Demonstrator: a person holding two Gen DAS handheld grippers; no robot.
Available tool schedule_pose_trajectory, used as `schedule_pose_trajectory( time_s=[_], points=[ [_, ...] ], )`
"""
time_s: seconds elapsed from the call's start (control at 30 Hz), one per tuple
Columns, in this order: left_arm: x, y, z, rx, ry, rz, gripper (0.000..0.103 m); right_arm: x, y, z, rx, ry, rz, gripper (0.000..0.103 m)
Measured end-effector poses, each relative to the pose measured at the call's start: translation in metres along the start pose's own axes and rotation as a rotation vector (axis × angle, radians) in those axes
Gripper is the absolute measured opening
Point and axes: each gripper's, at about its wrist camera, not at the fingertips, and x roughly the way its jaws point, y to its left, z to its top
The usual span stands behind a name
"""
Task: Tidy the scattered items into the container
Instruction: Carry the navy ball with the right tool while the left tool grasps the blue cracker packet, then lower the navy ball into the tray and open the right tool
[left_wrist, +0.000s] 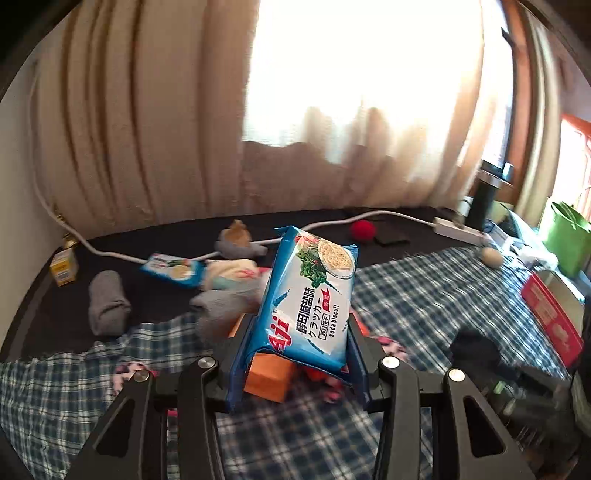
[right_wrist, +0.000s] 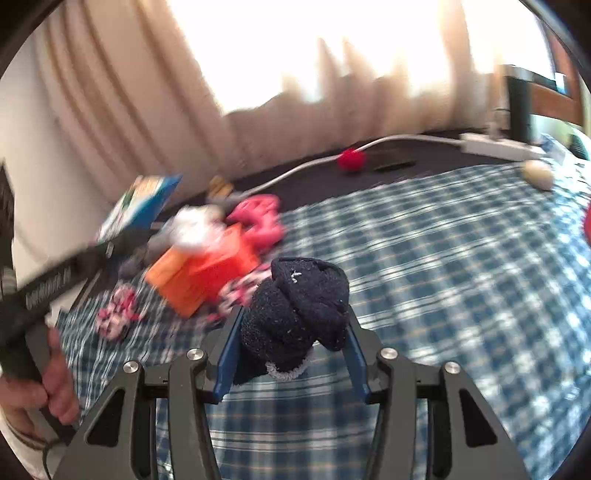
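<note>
My left gripper is shut on a blue soda biscuit packet, which stands upright between the pads above a blue checked cloth. The same packet shows blurred at the left of the right wrist view, with a person's hand on that gripper's handle. My right gripper is shut on a rolled dark navy sock, held over the cloth. An orange box lies on the cloth just under the packet.
Grey socks, a second biscuit packet, a small yellow box and a red ball lie on the dark surface by the curtain. A white power strip, a red-sided box and a green bucket are at the right.
</note>
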Motion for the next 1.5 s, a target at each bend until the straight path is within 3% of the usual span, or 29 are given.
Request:
schedule_pose_trajectory(
  time_s=[0.37,0.63,0.87,0.97,1.13,1.27,1.5],
  points=[
    [-0.002,-0.041,-0.004,0.045,0.040,-0.084,0.047,-0.121,-0.144,0.013,0.260,-0.231,-0.441,0.054],
    [-0.005,-0.078,-0.007,0.097,0.048,-0.116,0.048,-0.158,-0.219,0.019,0.388,-0.272,-0.595,0.054],
    [0.000,-0.104,-0.007,0.132,0.063,-0.128,0.048,-0.156,-0.259,0.031,0.440,-0.217,-0.593,0.060],
    [0.004,-0.114,-0.006,0.144,0.070,-0.136,0.048,-0.158,-0.272,0.038,0.472,-0.214,-0.558,0.082],
    [0.013,-0.127,-0.006,0.162,0.090,-0.156,0.048,-0.158,-0.279,0.049,0.506,-0.218,-0.514,0.082],
    [0.017,-0.129,-0.005,0.159,0.103,-0.165,0.048,-0.147,-0.285,0.060,0.547,-0.167,-0.350,0.082],
    [0.023,-0.118,-0.003,0.128,0.111,-0.156,0.048,-0.099,-0.289,0.066,0.550,-0.036,-0.269,0.082]
  ],
)
